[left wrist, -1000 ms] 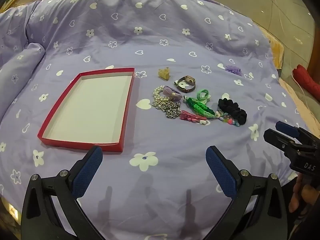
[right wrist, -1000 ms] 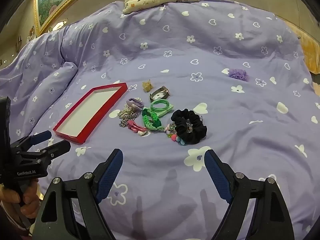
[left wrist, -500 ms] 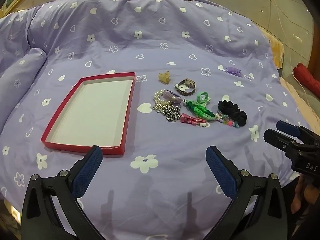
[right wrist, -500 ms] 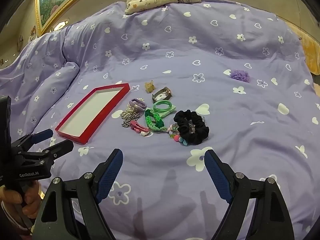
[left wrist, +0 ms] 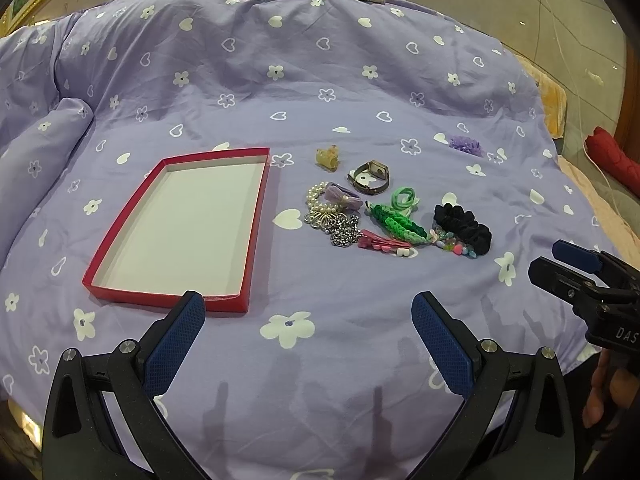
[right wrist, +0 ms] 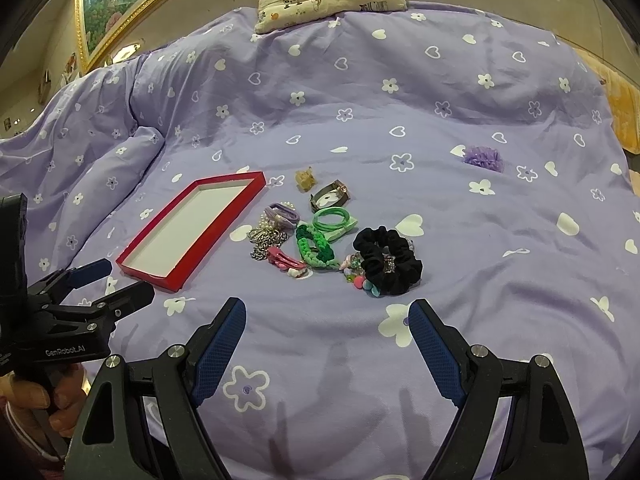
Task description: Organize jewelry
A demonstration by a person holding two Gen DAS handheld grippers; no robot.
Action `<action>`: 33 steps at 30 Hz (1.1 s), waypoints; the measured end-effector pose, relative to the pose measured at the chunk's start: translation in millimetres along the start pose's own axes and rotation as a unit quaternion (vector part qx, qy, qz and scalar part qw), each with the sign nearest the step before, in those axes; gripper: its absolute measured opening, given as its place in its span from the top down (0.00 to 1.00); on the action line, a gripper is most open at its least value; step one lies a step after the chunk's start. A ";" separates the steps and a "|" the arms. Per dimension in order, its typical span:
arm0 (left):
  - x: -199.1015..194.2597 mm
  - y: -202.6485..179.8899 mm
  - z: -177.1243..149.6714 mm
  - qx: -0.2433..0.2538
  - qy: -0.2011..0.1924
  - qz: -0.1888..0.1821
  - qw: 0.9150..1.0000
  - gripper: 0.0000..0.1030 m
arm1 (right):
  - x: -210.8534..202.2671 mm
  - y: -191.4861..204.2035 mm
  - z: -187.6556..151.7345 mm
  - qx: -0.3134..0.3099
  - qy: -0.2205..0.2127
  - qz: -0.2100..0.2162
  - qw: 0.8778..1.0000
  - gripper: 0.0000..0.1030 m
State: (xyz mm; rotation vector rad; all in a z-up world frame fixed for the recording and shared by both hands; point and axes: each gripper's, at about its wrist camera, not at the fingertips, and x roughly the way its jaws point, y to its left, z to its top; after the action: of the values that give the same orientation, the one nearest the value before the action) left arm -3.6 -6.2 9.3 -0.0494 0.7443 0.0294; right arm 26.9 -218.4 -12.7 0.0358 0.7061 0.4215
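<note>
Red tray [left wrist: 256,216] sits further off vs a sec ago, still empty; left gripper [left wrist: 308,320] & right gripper [right wrist: 326,326] both spread, nothing sorted yet.

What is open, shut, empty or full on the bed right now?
Red tray: lidless, empty, white floor bare.
Left gripper: jaws open, holding nothing.
Right gripper: jaws open, holding nothing.
Watch: strap closed in a loop, lying on the bedspread.
Black scrunchie: loose on the bedspread, outside the tray.
Purple flower clip: lying alone, apart from the pile.
</note>
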 end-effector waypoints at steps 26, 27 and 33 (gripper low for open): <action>-2.5 -3.0 3.5 0.001 -0.006 -0.007 1.000 0.00 | -5.6 0.5 3.9 0.000 -0.011 0.008 1.000 0.17; -2.3 -3.3 3.8 0.001 -0.006 -0.008 1.000 0.00 | -5.7 0.7 3.8 0.000 -0.011 0.008 1.000 0.17; -2.0 -3.9 3.5 0.001 -0.006 -0.008 1.000 0.00 | -5.6 0.2 3.6 -0.001 -0.012 0.008 1.000 0.17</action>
State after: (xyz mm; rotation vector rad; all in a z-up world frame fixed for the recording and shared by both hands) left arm -2.6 -9.9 13.3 -0.0536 0.7325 0.0143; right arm 25.3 -220.0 -6.5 0.0447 0.6830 0.4365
